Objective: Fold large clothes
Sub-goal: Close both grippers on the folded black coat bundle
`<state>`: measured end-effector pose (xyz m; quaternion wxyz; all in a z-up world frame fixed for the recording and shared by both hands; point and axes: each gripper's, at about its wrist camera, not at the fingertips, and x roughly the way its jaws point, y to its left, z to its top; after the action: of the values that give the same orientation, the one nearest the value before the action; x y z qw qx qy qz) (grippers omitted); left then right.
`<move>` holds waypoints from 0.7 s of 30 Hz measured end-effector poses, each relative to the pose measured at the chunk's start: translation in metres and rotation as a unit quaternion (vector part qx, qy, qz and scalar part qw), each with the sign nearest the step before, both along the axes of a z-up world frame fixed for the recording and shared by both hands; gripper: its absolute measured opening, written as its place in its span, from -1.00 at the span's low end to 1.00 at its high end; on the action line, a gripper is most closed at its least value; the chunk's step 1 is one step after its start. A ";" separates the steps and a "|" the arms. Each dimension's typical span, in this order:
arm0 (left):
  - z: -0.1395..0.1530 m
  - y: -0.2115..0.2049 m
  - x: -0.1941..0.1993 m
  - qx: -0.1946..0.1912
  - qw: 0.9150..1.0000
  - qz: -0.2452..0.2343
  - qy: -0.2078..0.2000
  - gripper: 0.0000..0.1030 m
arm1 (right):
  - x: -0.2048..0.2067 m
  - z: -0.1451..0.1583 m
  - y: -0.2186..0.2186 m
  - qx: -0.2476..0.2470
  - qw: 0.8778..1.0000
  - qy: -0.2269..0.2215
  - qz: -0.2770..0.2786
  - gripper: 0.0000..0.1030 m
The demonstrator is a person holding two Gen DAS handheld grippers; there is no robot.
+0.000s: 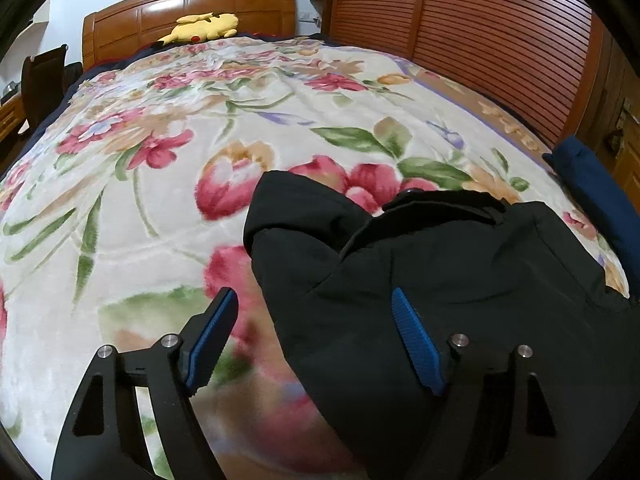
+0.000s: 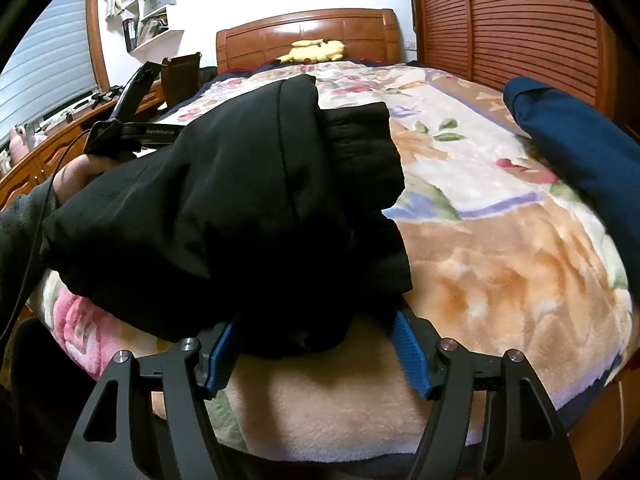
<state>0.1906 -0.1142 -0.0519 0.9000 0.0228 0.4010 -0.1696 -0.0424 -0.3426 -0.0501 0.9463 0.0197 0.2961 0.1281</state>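
Black jacket (image 1: 440,264) lay bunched on the floral blanket (image 1: 160,168) of the bed, near the foot edge closest to the person, partly folded into a thick heap.

Left tool (image 1: 316,320) was spread wide. Its left pad (image 1: 212,340) hung over bare blanket, its right pad (image 1: 416,340) sat over or against the jacket's top fabric; contact could not be told. The jacket's left edge ran up between the two pads, so the bulk lay to the right of and ahead of this tool. Nothing was pinched.

Right tool (image 2: 316,344) sat low at the jacket's near hem, jaws part open, with a fold of black cloth bulging between the pads (image 2: 408,356). The tips were hidden under the fabric, so whether they pressed on it could not be told. From this view the jacket stretched away and to the left, long axis roughly left-right across the bed, with a ribbed cuff (image 2: 360,136) on top at the far side. The person's left hand (image 2: 80,172) showed at the jacket's far-left end.

Judgement: the next fold turns on the jacket lying between the two tools, left tool at its left edge, right tool at the near hem. The right one looked nearer to a grip.

Blue garment (image 2: 580,152) lay well apart on the right; yellow plush toy (image 1: 204,26) by the headboard.
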 end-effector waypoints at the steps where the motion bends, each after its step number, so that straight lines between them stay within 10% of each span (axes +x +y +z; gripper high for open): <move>1: 0.000 0.000 0.000 -0.001 1.000 0.000 0.001 0.55 | 0.000 0.000 0.000 0.000 1.000 0.000 -0.001 0.38; 9: 0.002 -0.002 -0.002 -0.031 0.999 -0.023 0.021 -0.07 | 0.004 0.000 -0.002 0.001 1.000 -0.004 0.000 0.36; 15: 0.010 0.002 -0.012 -0.015 1.000 -0.011 0.014 -0.74 | 0.000 0.002 0.001 0.012 1.000 -0.008 0.019 -0.19; 21: 0.041 0.017 -0.038 -0.020 0.999 0.005 -0.025 -0.84 | -0.006 0.012 0.000 0.022 0.999 -0.016 0.017 -0.60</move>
<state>0.1524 -0.0972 -0.0108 0.9110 0.0071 0.3746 -0.1725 -0.0489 -0.3426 -0.0380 0.9481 0.0331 0.2780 0.1506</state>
